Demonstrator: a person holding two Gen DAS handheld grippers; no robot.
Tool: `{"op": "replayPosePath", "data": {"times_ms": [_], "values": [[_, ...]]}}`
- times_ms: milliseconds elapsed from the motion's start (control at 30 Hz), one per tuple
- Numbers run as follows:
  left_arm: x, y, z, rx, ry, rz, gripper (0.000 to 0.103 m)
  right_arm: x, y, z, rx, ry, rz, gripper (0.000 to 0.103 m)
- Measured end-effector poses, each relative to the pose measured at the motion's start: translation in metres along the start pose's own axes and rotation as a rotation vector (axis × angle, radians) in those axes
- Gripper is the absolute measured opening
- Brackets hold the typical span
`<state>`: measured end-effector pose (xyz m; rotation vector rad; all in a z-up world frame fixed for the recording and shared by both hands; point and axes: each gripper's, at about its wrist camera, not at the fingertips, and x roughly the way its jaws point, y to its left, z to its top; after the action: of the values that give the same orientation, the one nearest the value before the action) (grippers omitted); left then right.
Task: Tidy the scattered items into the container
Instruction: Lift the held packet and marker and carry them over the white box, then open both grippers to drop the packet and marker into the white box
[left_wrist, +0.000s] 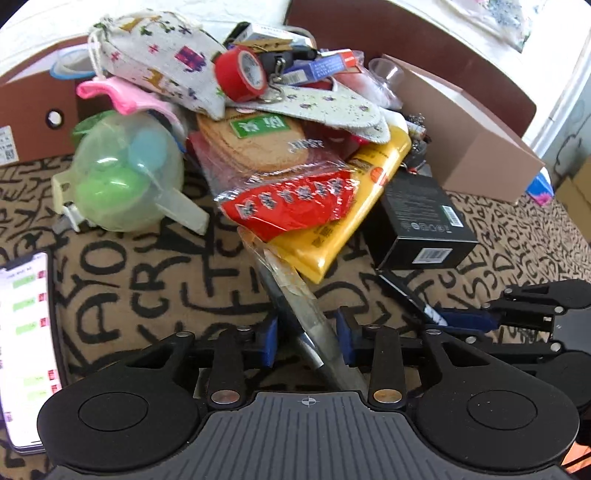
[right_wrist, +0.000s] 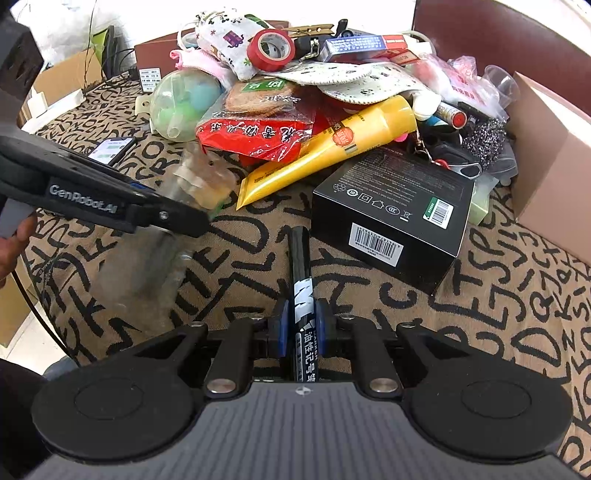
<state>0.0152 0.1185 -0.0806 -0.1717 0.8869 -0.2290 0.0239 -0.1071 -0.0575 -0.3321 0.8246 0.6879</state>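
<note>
My left gripper (left_wrist: 307, 339) is shut on a long clear plastic packet (left_wrist: 295, 295) with a grey item inside; the packet's far end reaches the pile. In the right wrist view this packet (right_wrist: 173, 206) is a blurred clear shape at the left gripper (right_wrist: 177, 216). My right gripper (right_wrist: 301, 325) is shut on a black marker pen (right_wrist: 300, 258) that points forward over the patterned cloth. The right gripper (left_wrist: 461, 321) also shows at the right in the left wrist view. An open cardboard box (right_wrist: 546, 147) stands at the right of the pile.
The heap holds a black box (right_wrist: 388, 214), yellow tube (right_wrist: 332, 151), red snack bag (right_wrist: 258, 136), red tape roll (right_wrist: 271, 48), printed pouch (left_wrist: 162, 55) and green plastic ball (left_wrist: 125, 173). A lit phone (left_wrist: 26, 343) lies at the left. A brown box (left_wrist: 33, 107) stands behind.
</note>
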Motion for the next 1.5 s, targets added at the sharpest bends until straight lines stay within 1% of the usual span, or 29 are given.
{"op": "replayPosePath", "data": {"times_ms": [33,100,167,200,300,333,400,533,767,900,1033,1167,1267,1333,1500], "values": [[0.0,0.002,0.0,-0.003,0.004,0.0,0.033,0.0,0.0,0.0,0.003,0.001,0.002,0.018],[0.004,0.007,0.001,-0.033,0.021,-0.01,0.049,0.001,-0.001,0.0,0.01,0.001,0.005,0.018],[0.009,0.007,0.0,-0.043,0.026,-0.014,0.047,0.002,-0.002,0.001,0.018,-0.002,0.007,0.018],[0.009,0.005,0.0,-0.03,0.021,-0.009,0.033,0.003,-0.002,0.001,0.02,-0.004,0.007,0.017],[0.006,-0.002,-0.001,-0.005,0.016,-0.013,0.029,0.004,-0.003,0.001,0.033,-0.015,0.01,0.016],[0.003,-0.003,-0.001,0.005,0.013,-0.026,0.027,0.002,-0.005,0.001,0.048,-0.02,0.015,0.016],[-0.004,-0.007,-0.002,0.019,0.007,-0.04,0.02,-0.002,-0.009,0.001,0.086,-0.032,0.044,0.016],[-0.018,-0.016,0.001,0.049,-0.022,-0.036,0.02,-0.014,-0.014,0.002,0.126,-0.066,0.077,0.016],[-0.036,-0.033,0.019,0.093,-0.085,-0.076,0.02,-0.034,-0.025,0.012,0.165,-0.135,0.11,0.016],[-0.04,-0.047,0.042,0.125,-0.124,-0.106,0.02,-0.05,-0.038,0.025,0.169,-0.198,0.09,0.016],[-0.037,-0.069,0.073,0.159,-0.173,-0.151,0.02,-0.07,-0.06,0.039,0.181,-0.273,0.038,0.016],[-0.026,-0.096,0.105,0.172,-0.212,-0.18,0.02,-0.093,-0.086,0.049,0.204,-0.342,-0.017,0.016],[-0.017,-0.12,0.133,0.171,-0.228,-0.229,0.02,-0.107,-0.109,0.058,0.214,-0.379,-0.061,0.016],[-0.009,-0.139,0.152,0.188,-0.239,-0.252,0.02,-0.115,-0.127,0.066,0.223,-0.401,-0.089,0.016],[0.01,-0.192,0.197,0.247,-0.264,-0.261,0.02,-0.13,-0.178,0.085,0.262,-0.441,-0.173,0.016]]}}
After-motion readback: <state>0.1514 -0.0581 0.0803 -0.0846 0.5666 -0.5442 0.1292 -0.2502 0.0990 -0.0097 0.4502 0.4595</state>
